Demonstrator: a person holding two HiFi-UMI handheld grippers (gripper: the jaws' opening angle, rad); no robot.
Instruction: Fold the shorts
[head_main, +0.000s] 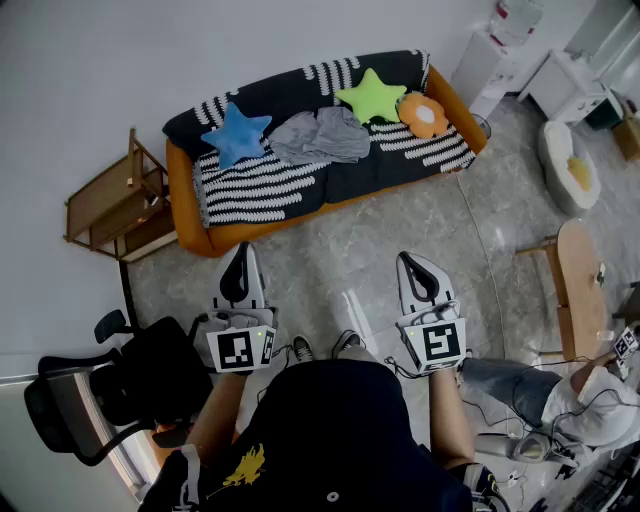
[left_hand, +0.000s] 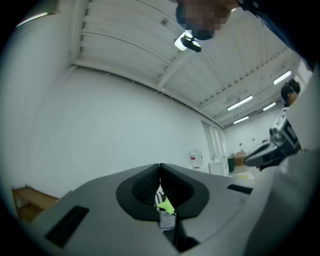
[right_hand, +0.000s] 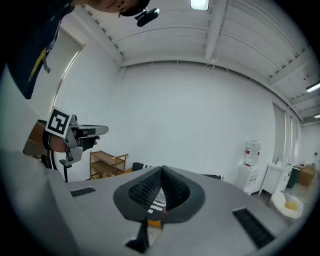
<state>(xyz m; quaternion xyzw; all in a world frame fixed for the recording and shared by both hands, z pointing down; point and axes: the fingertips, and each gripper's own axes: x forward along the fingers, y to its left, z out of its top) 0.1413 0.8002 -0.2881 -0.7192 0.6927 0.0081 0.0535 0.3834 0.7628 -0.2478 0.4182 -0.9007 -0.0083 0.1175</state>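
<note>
Grey shorts lie crumpled on the sofa seat, between the blue star pillow and the green star pillow. Left gripper and right gripper are both clenched tight with nothing between the jaws, held side by side in front of the sofa, well apart from it, tips pointing toward it

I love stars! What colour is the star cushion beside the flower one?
Lime green star cushion, best in head view.
</note>
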